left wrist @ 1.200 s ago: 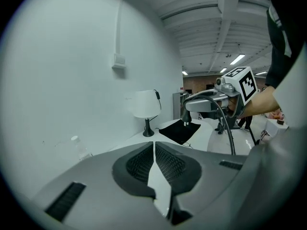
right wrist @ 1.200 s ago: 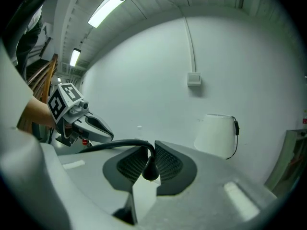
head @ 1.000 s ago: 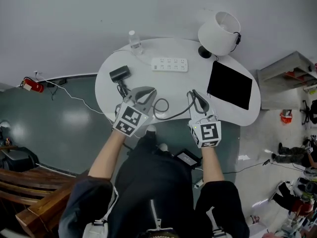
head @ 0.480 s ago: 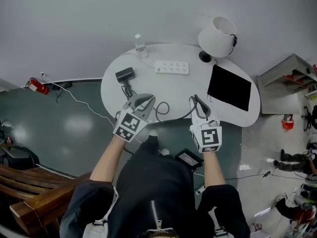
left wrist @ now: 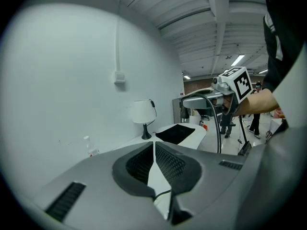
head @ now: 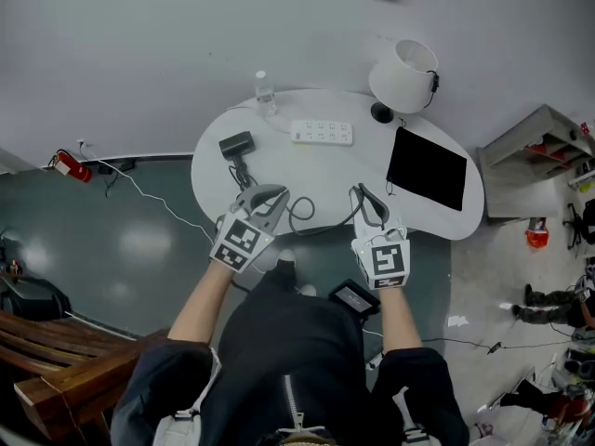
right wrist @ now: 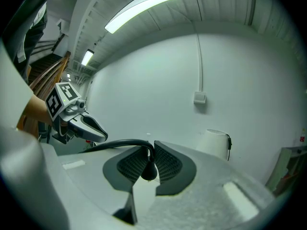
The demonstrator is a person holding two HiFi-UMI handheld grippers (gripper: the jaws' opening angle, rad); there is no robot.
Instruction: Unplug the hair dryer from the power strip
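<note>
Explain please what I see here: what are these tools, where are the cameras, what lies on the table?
A person holds a gripper in each hand. One picture comes from a head camera looking down; the others from cameras on the grippers. On the white table are a power strip, hair dryer, bottle, lamp and black pad. The right gripper pinches a black cord between its jaws; the left gripper has its jaws together.
</note>
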